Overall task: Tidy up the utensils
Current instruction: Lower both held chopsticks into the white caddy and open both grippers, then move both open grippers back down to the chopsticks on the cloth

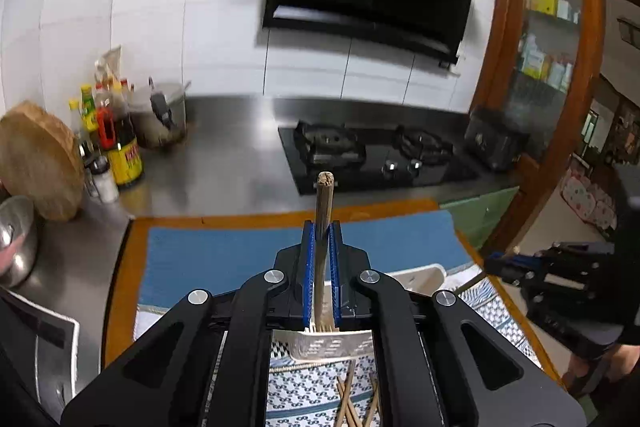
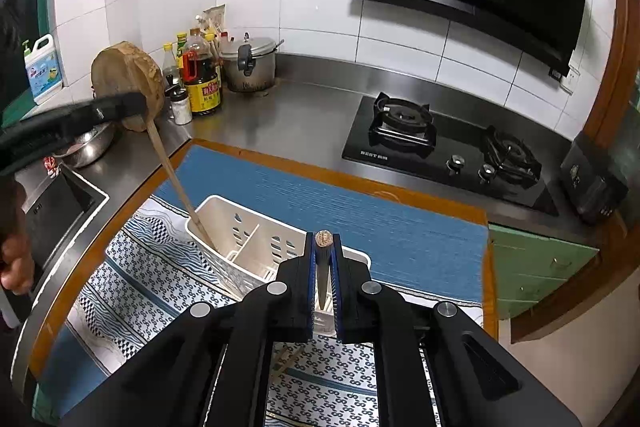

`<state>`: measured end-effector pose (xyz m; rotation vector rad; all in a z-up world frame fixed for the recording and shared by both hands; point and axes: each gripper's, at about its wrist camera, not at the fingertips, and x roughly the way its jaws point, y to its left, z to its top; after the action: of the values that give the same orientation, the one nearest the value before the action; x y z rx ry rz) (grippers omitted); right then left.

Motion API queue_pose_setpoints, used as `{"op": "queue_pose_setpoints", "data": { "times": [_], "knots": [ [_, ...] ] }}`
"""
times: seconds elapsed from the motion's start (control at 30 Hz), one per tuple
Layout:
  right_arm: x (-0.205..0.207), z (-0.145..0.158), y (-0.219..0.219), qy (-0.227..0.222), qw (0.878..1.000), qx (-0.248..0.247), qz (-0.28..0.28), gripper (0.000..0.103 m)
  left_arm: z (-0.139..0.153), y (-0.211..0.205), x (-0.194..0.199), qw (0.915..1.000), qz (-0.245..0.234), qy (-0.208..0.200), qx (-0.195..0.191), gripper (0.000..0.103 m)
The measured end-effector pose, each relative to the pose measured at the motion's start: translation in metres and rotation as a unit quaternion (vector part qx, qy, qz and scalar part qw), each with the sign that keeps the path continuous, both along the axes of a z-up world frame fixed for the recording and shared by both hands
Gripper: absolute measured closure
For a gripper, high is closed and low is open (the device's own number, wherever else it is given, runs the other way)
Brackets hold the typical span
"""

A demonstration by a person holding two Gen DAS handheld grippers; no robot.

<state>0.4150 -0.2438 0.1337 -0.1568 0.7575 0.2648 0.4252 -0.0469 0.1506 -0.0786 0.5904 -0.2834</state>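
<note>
Left tool (image 1: 322, 227), spatula (image 1: 323, 203) handle up, blade down

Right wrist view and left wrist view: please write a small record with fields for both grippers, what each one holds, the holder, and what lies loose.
left gripper: shut on a wooden handle
its lower end: inside the end compartment of the white holder
right gripper: shut on a second wooden handle
its lower end: at the holder, compartment unclear
holder stands on: patterned cloth
loose: chopsticks on the cloth
</note>
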Motion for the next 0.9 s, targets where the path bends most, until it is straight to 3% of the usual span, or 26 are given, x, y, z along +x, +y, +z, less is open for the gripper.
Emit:
{"op": "queue_pose_setpoints", "data": {
  "times": [0.1, 0.27, 0.5, 0.63, 0.9],
  "knots": [
    [-0.001, -0.001, -0.001, -0.004, 1.000, 0.002, -0.002, 0.096, -0.008, 0.000, 0.003, 0.9999, 0.003, 0.007, 0.007, 0.095],
    [-0.013, 0.009, -0.002, -0.027, 1.000, 0.000, -0.007, 0.078, -0.002, 0.004, -0.006, 0.9999, 0.008, 0.000, 0.010, 0.093],
    [-0.064, 0.020, -0.004, -0.053, 0.999, 0.008, -0.004, 0.077, 0.009, 0.016, -0.053, 0.9995, 0.015, -0.025, 0.014, 0.084],
    [-0.106, 0.005, 0.001, -0.053, 0.999, 0.011, 0.003, 0.075, -0.007, 0.027, -0.089, 0.9997, 0.016, -0.018, 0.004, 0.081],
    [-0.183, -0.061, 0.016, -0.010, 1.000, 0.019, 0.007, 0.074, -0.071, 0.040, -0.162, 0.9998, 0.008, 0.017, 0.000, 0.081]
  ]
}}
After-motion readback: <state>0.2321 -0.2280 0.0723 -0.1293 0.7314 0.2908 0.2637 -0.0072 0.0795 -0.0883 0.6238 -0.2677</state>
